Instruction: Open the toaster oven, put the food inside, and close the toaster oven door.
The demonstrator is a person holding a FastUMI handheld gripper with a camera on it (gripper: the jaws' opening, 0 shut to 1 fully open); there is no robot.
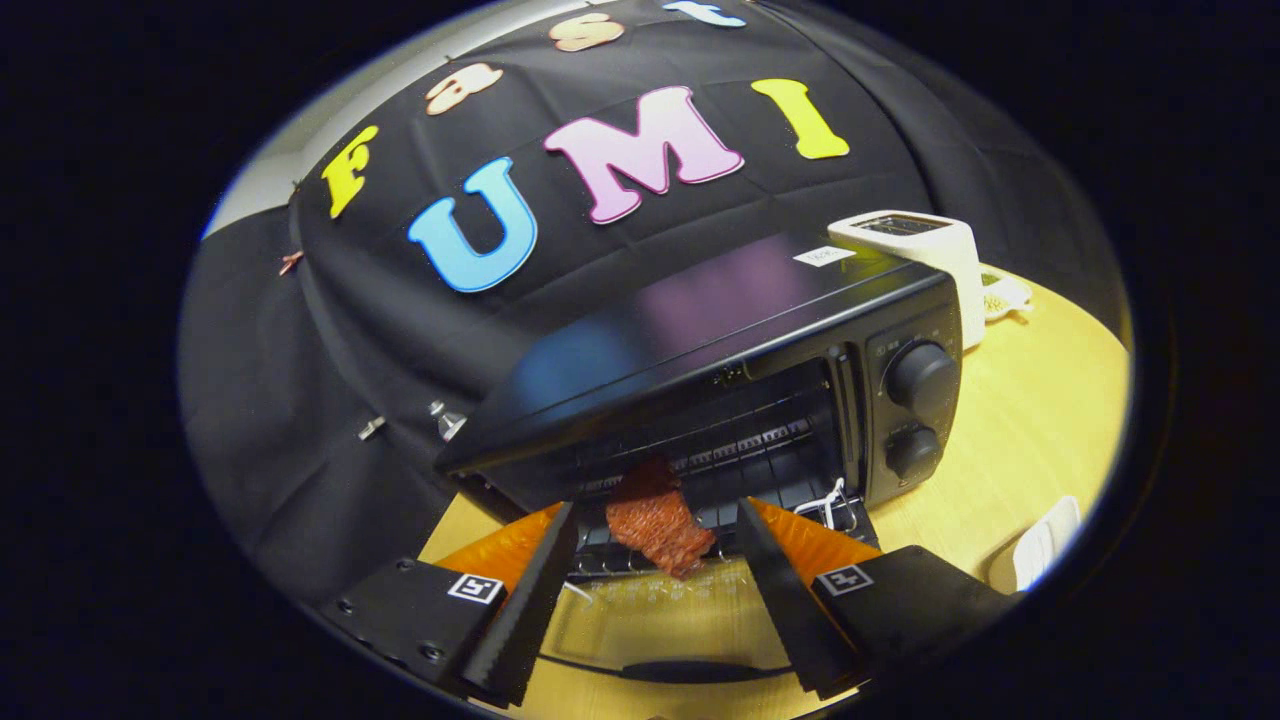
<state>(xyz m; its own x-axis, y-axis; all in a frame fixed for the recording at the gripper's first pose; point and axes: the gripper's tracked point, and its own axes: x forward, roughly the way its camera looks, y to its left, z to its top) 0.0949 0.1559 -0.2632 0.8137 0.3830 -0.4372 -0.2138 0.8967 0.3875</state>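
1. The hand-held gripper point(655, 560) is seen spread wide, with nothing held between its fingers.
2. The food point(658, 525), a reddish textured piece, is seen lying on the rack at the mouth of the toaster oven point(700, 350), just ahead of the fingers and between them.
3. The glass door point(640, 630) is seen folded down flat below the fingers.
4. A white toaster point(925, 250) is seen behind the oven on the bench point(1040, 420).

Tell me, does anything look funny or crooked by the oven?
Yes. The reddish food lies tilted on the rack, half in: one end pokes out past the front edge of the toaster oven over the open door. The gripper has open jaws on either side, touching nothing.
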